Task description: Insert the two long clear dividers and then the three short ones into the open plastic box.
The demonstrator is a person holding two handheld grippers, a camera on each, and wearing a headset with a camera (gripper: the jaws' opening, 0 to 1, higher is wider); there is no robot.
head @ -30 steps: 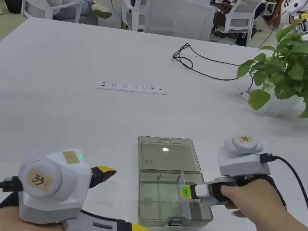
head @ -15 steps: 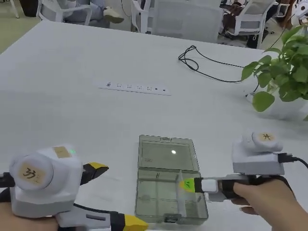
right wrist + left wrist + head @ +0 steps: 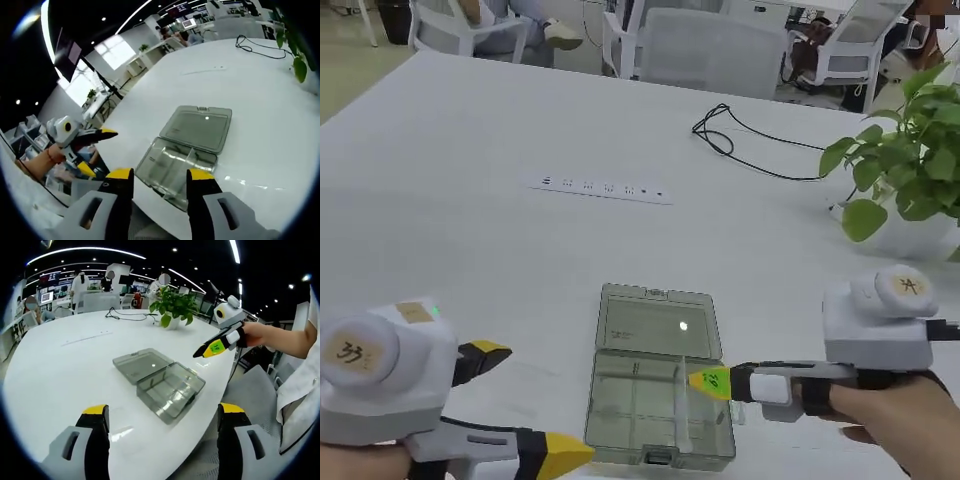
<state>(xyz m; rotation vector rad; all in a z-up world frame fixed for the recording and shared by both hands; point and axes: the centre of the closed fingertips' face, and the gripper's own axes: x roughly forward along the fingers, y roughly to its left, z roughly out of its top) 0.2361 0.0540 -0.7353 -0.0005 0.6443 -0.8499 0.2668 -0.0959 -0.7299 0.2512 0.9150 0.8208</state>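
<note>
The white surface (image 3: pixel 470 150) carries the open box (image 3: pixel 658 400) near its front edge, with a power strip (image 3: pixel 600 188), cable (image 3: pixel 760 145) and plant (image 3: pixel 905 150) behind it and chairs (image 3: pixel 705 50) beyond. The left hand-held gripper (image 3: pixel 525 405) and right hand-held gripper (image 3: pixel 710 381) flank the box, jaws apart and empty.

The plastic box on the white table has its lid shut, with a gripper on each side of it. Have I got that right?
Not quite. The plastic box is open, its lid folded back onto the white table, as the head view shows. The rest holds: the left gripper and the right gripper are on either side of it.
</note>
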